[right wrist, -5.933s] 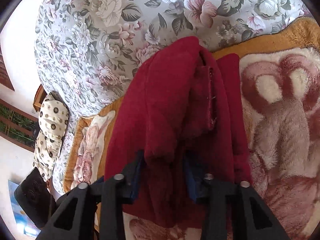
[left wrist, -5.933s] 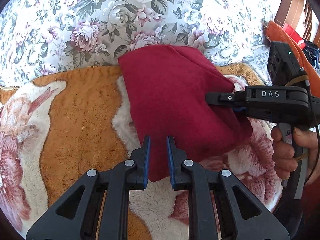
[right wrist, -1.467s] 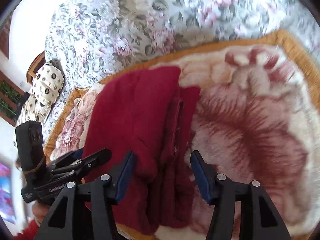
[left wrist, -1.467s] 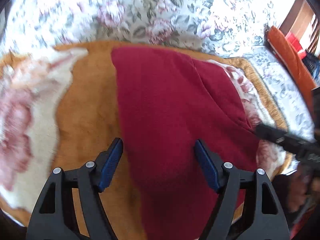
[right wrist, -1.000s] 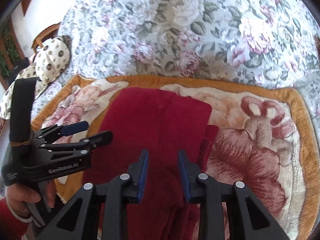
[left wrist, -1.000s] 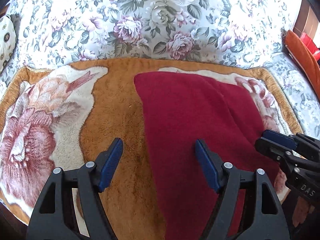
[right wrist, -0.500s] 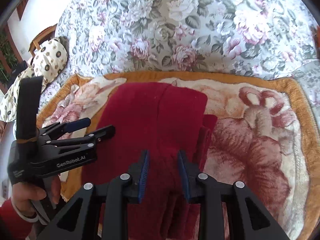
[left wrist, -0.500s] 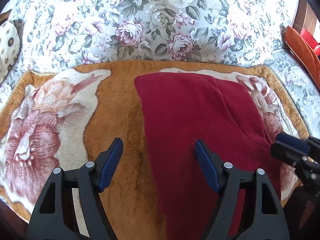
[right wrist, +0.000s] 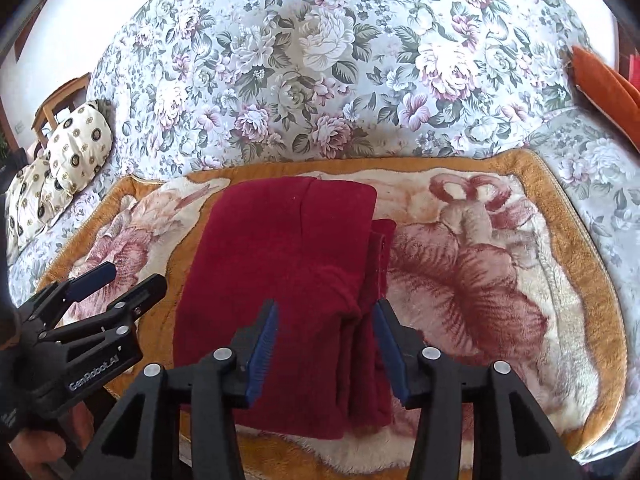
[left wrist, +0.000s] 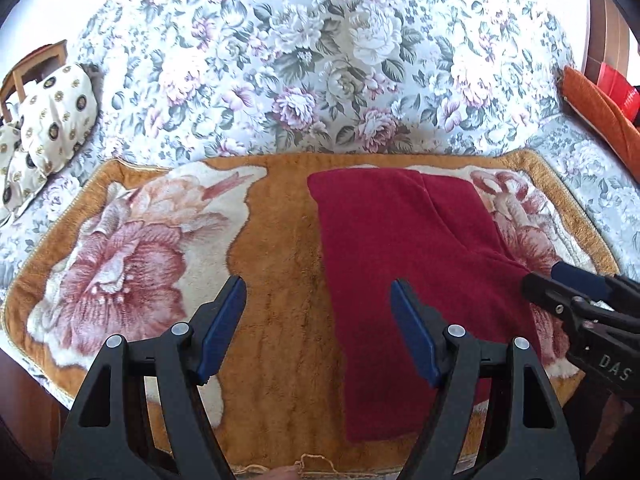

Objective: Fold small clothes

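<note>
Red garment folded, flat on plush blanket. Left gripper at its 8 o'clock, jaws apart, empty. Right gripper above near edge, jaws opening, pads clear of cloth.

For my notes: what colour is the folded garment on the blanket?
Dark red garment, plain; clearest in the right wrist view.
</note>
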